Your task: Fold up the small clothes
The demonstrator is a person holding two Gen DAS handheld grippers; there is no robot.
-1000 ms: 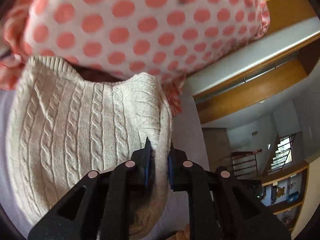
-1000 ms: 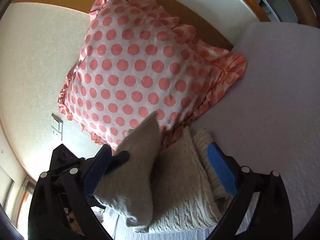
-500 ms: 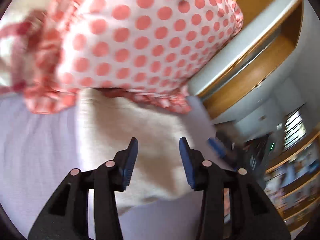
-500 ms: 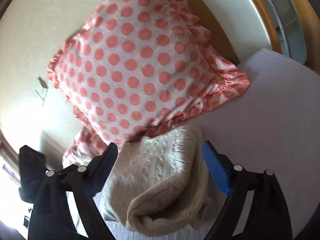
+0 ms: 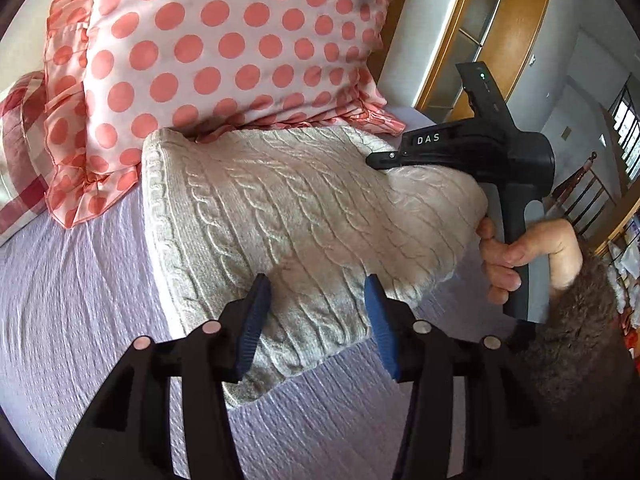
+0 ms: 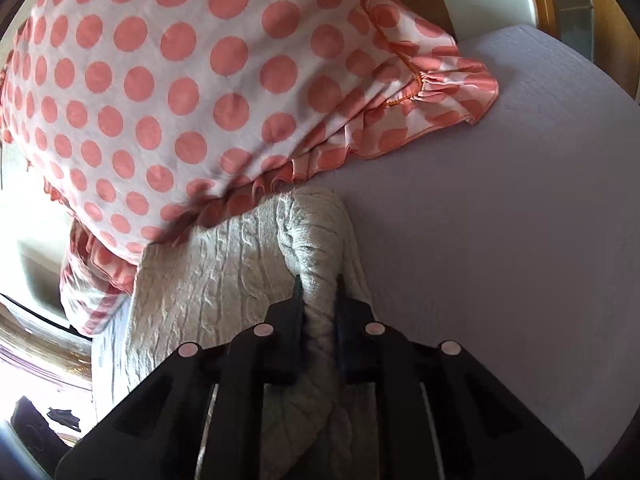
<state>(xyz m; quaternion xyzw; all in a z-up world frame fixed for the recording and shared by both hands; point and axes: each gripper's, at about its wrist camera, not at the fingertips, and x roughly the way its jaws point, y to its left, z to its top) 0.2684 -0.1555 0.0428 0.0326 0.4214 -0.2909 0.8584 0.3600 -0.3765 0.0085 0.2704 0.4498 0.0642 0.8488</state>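
A folded cream cable-knit sweater [image 5: 288, 216] lies on the lilac bedsheet [image 5: 72, 304], its far edge against a polka-dot pillow. My left gripper [image 5: 316, 292] is open, its blue-padded fingers just above the sweater's near part, holding nothing. My right gripper [image 6: 318, 284] is shut on a thick fold at the sweater's right edge [image 6: 316, 240]. In the left wrist view the right gripper's body [image 5: 472, 152] shows with its fingers hidden in the raised fold, a hand on its handle.
A white pillow with coral polka dots and a ruffled edge [image 5: 224, 48] leans behind the sweater and also fills the right wrist view [image 6: 180, 80]. A checked pillow [image 5: 20, 152] lies at the left. A wooden headboard and shelf [image 5: 472, 32] stand beyond the bed.
My left gripper let go of the sweater, opened and drew back. My right gripper, open before, closed on the sweater's right edge. The sweater now lies lower on the bed.
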